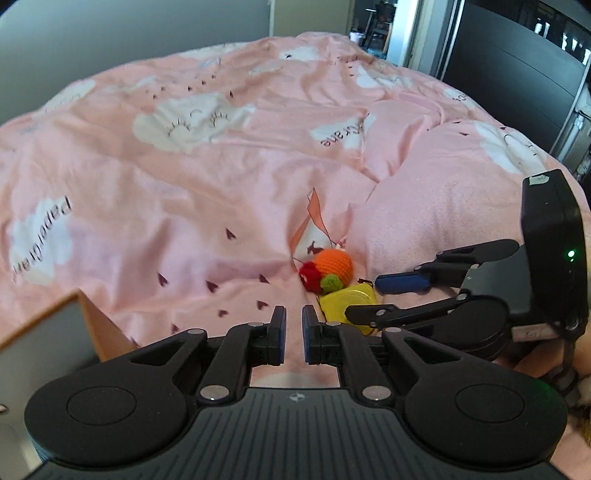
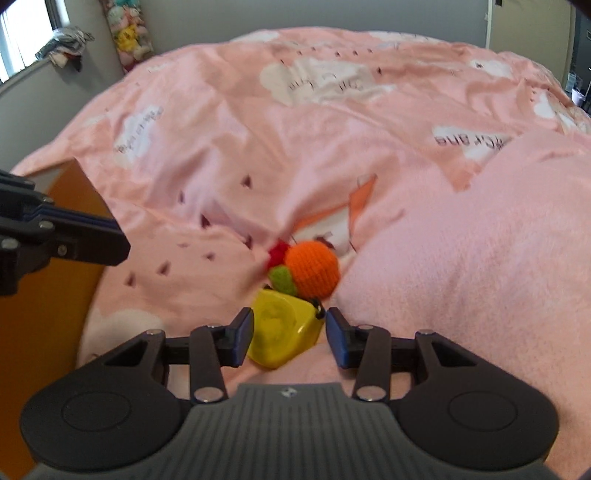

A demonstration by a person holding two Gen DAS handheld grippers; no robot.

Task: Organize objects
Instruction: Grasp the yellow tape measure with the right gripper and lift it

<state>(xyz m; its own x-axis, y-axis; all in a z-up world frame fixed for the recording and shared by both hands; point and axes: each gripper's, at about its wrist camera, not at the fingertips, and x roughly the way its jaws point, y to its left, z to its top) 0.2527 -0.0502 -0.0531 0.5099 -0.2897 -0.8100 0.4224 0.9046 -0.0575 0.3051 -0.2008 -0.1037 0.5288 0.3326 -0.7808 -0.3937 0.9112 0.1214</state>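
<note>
A yellow tape measure [image 2: 280, 332] lies on the pink bedspread [image 2: 332, 147], with an orange crocheted toy [image 2: 312, 271] with green and red parts just beyond it. My right gripper [image 2: 290, 334] is open, its fingers on either side of the tape measure, not closed on it. In the left wrist view the tape measure [image 1: 351, 301] and the toy [image 1: 330, 264] lie ahead to the right, with the right gripper [image 1: 373, 299] over them. My left gripper [image 1: 294, 328] is nearly closed and empty, low over the bedspread, left of the tape measure.
A wooden box with orange-brown walls [image 2: 55, 277] stands at the bed's left edge, also in the left wrist view [image 1: 92, 325]. A fuzzy pink pillow [image 2: 480, 258] rises right of the toy. Plush toys [image 2: 127, 33] hang by the far wall.
</note>
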